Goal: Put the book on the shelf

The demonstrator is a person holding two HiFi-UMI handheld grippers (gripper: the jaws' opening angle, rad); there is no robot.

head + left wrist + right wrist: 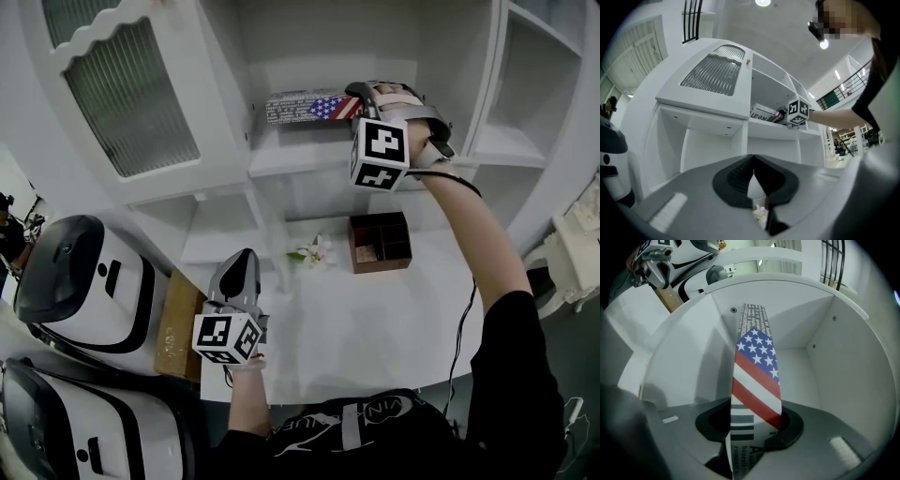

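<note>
The book, with a stars-and-stripes cover, lies on its side in the upper middle compartment of the white shelf unit. My right gripper is shut on its right end. In the right gripper view the book runs from between the jaws of the right gripper into the white compartment. My left gripper hovers low over the white tabletop, jaws together with nothing in them. The left gripper view shows the book and the right gripper up on the shelf, beyond the left gripper.
A brown divided box and a small flower sit at the back of the tabletop. A cabinet door with ribbed glass stands at the upper left. Two white machines with dark visors and a cardboard box stand at the left.
</note>
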